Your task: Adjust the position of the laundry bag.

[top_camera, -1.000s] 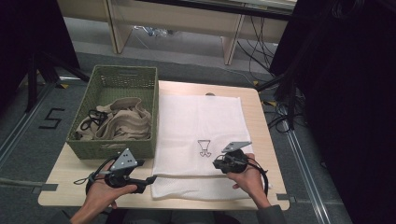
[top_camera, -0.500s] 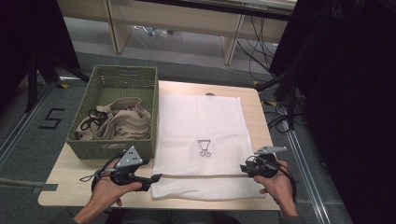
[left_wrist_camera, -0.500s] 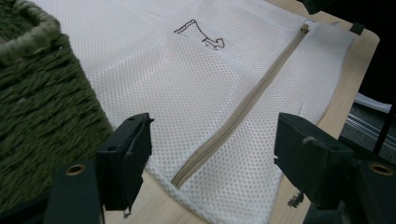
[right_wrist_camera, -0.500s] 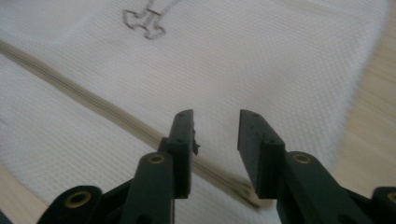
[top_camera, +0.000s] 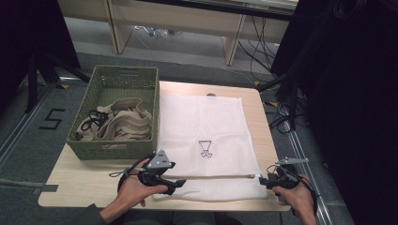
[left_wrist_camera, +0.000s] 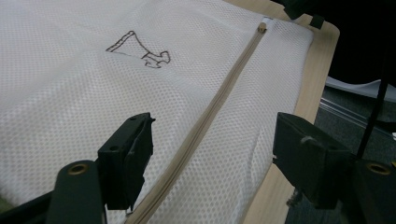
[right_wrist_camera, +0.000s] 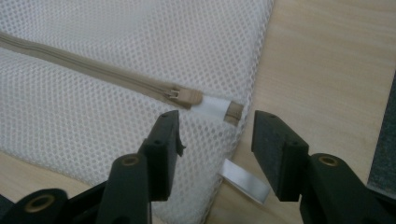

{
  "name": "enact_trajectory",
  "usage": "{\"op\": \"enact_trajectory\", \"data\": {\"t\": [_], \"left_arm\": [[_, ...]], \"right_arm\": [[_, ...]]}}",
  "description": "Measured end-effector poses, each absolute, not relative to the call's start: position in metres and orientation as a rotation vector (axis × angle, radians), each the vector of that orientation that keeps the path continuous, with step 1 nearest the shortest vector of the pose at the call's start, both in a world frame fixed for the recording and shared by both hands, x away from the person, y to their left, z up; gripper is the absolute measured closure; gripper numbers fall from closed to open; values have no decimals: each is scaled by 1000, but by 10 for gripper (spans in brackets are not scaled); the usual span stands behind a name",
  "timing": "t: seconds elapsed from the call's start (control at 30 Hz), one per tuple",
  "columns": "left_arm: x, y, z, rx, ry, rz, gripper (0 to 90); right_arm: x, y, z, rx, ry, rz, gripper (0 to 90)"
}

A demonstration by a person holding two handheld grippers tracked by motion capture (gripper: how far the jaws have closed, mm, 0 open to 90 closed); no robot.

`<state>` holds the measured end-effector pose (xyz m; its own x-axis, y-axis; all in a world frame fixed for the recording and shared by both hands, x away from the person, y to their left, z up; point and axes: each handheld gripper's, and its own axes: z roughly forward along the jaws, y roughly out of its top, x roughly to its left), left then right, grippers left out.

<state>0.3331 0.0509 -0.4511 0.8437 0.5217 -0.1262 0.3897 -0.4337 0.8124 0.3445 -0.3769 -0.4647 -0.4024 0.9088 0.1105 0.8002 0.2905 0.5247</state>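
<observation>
i see the white mesh bag (top_camera: 206, 145) lying flat on the surface (top_camera: 84, 187), just beside the green basket (top_camera: 115, 115). my left claw (left_wrist_camera: 212, 149) stands open over the bag's near left end, the tan zipper (left_wrist_camera: 210, 112) running between its jaws, untouched. my right claw (right_wrist_camera: 215, 140) has just been opening at the bag's right corner; the zipper pull (right_wrist_camera: 187, 96) lies just beyond its tips, released.

a wooden table (top_camera: 84, 180) carries a mesh bag (top_camera: 206, 136) (white) and a green basket (top_camera: 115, 152).
</observation>
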Motion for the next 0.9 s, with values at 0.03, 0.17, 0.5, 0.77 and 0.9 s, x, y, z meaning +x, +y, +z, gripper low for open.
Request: {"op": "enact_trajectory", "data": {"t": [0.03, 0.17, 0.5, 0.77, 0.9], "left_arm": [[334, 48, -451, 2084, 660, 173, 285], [336, 45, -453, 2096, 654, 174, 284], [337, 48, -453, 2089, 665, 180, 282], [337, 47, -453, 2088, 667, 172, 282], [337, 46, -454, 2086, 663, 174, 281]], "right_arm": [[345, -378, -466, 1587, 2343, 754, 494], [346, -377, -472, 1622, 2380, 696, 425], [347, -371, -479, 1638, 2408, 650, 384], [349, -356, -483, 1597, 2449, 602, 342], [348, -352, -482, 1572, 2437, 542, 414]]}}
